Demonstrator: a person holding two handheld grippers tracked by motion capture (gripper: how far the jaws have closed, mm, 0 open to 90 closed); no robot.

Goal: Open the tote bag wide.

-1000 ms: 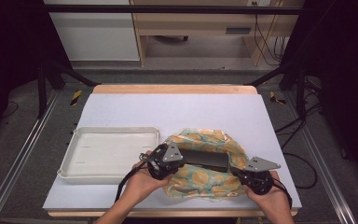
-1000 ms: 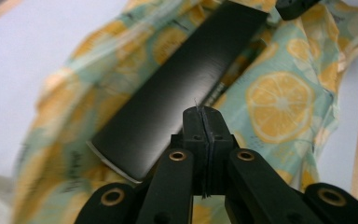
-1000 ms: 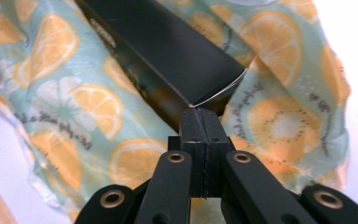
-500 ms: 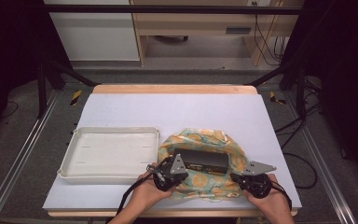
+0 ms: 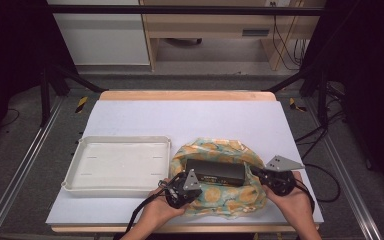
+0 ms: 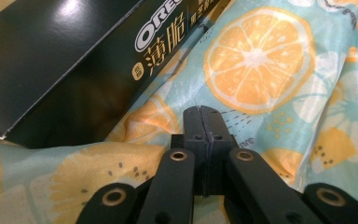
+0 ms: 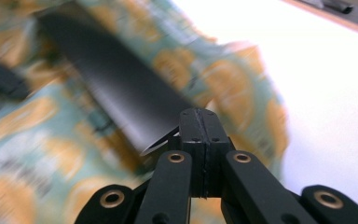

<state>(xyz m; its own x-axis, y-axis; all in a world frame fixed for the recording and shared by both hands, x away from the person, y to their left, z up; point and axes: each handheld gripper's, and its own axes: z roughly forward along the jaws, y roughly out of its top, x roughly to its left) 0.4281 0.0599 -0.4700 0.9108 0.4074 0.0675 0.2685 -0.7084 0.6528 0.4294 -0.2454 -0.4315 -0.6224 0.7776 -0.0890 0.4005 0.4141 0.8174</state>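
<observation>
Both tools, left tool [image 5: 192, 186] and right tool [image 5: 258, 173], fully closed, gripping nothing, flanking the black box [image 5: 215, 172] on the lemon-print cloth [image 5: 230, 197], desk [image 5: 190, 117] front. Risk: cloth bunching or box sliding if pushed unevenly.

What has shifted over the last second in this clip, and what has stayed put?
The left gripper has come down the picture from the dark rectangular biscuit box's left end to the near left edge of the lemon-print cloth. The right gripper has barely shifted at the box's right end. Both pairs of jaws stay shut, with nothing seen between them. The box, the cloth and the shallow white plastic tray lie as before.
</observation>
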